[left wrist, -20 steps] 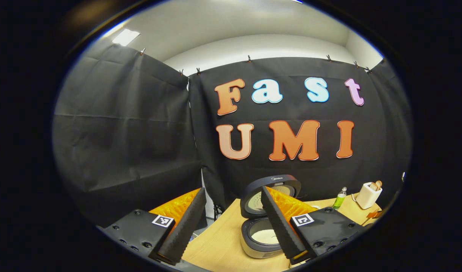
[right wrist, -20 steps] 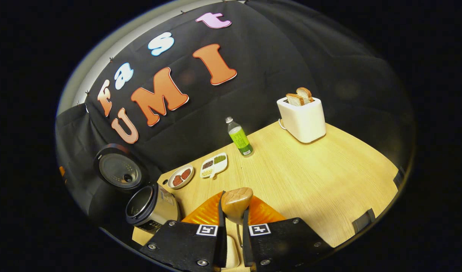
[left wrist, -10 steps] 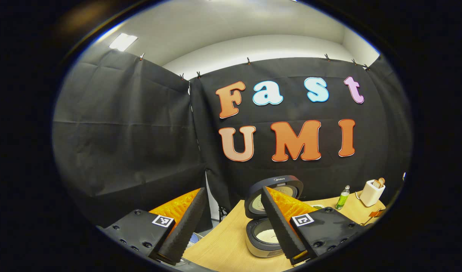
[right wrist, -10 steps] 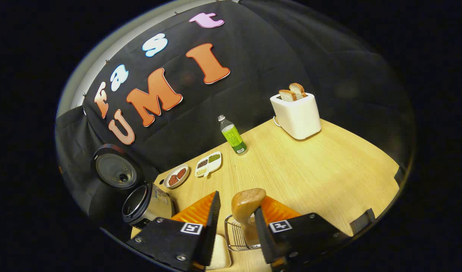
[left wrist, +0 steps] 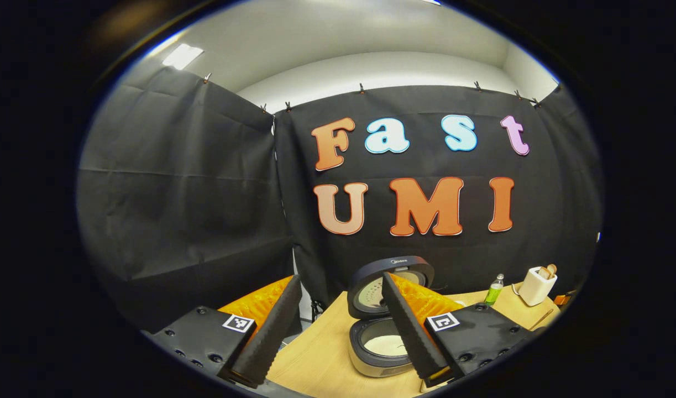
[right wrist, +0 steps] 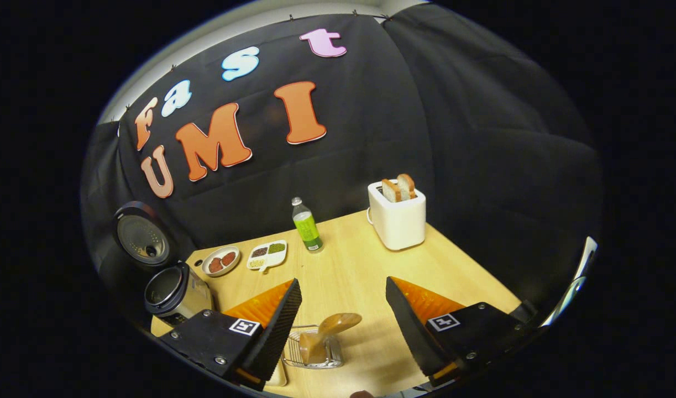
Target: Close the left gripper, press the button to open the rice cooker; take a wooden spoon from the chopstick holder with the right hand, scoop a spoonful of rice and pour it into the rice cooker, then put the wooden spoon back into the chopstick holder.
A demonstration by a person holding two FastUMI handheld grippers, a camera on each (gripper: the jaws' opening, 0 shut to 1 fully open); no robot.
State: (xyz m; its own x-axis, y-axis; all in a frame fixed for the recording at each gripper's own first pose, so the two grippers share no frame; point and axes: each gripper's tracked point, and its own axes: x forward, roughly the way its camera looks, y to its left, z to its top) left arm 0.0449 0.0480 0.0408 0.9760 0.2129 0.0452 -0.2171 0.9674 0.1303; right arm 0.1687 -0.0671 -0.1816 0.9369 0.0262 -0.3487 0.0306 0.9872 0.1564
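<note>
Right gripper (right wrist: pixel 343 326): fingers spread wide, holding nothing. Spoon (right wrist: pixel 329 330) sits below and between them, bowl end up, leaning to the right out of the wire holder (right wrist: pixel 310 356). No contact with either finger. I read this as the last step, spoon returned, so what's left is a clean retreat.

How to do it well, my judgement:
- Keep the fingers wide and pull straight back along their own axis. No sideways sweep; the spoon's bowl leans toward the right finger side and a nudge could tip it out.
- Holder looks light and open-wire, so a bump could likely shift it on the desk (right wrist: pixel 454 276). Clear it before turning.
- Spoon tilt is fine as long as it rests inside the basket; can't tell how deep the handle sits.

Beyond the fingertips: two small dishes (right wrist: pixel 244 258) and a bottle (right wrist: pixel 307 226) mid-desk, toaster (right wrist: pixel 397 220) further off to the right, all well apart from the retreat path.

Left gripper (left wrist: pixel 340 331): fingers also wide, empty, hovering off the desk edge. Cooker (left wrist: pixel 379 345) sits just behind the right finger, lid (left wrist: pixel 390 282) up, pale rice visible in the pot. In the right gripper view the cooker (right wrist: pixel 174 293) is far left of the fingers, near the wall. Leave it alone; the task says nothing about shutting it.
</note>
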